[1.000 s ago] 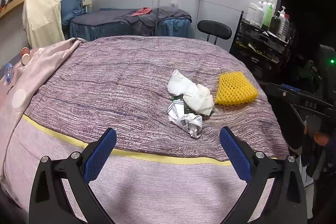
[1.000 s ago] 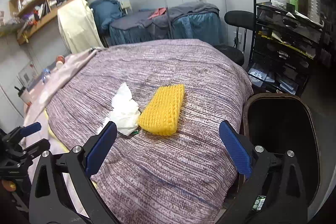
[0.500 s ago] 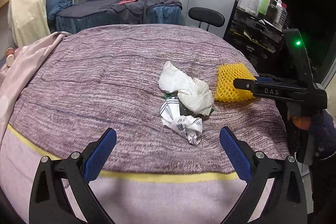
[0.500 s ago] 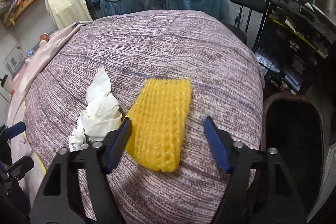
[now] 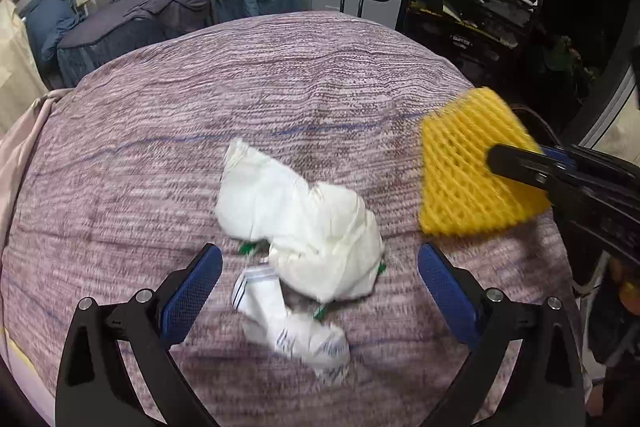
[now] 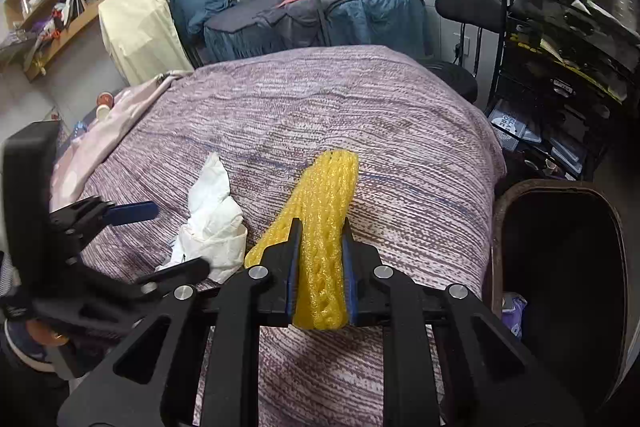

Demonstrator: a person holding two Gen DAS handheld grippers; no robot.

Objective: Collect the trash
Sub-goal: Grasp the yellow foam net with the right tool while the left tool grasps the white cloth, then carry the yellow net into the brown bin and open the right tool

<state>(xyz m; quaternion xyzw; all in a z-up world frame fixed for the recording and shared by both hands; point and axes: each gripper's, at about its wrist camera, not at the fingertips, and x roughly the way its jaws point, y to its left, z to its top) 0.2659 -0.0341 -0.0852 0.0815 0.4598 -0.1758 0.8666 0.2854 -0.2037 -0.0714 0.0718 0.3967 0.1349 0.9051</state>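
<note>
right claw (image 6: 319,267): clamped on yellow net (image 6: 320,227), bed's (image 6: 400,147) right edge
left claw (image 5: 320,291): apart, over tissue (image 5: 304,219)
bin (image 6: 560,267): beside bed

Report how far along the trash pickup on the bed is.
Done: nothing from the bed looks binned yet. The dark bin beside the bed shows only a purple scrap inside. In hand: the right gripper has just closed on the yellow foam net, squeezing it. Left: the white crumpled paper and the printed wrapper lie between the open fingers of the left gripper, ungrasped.
</note>
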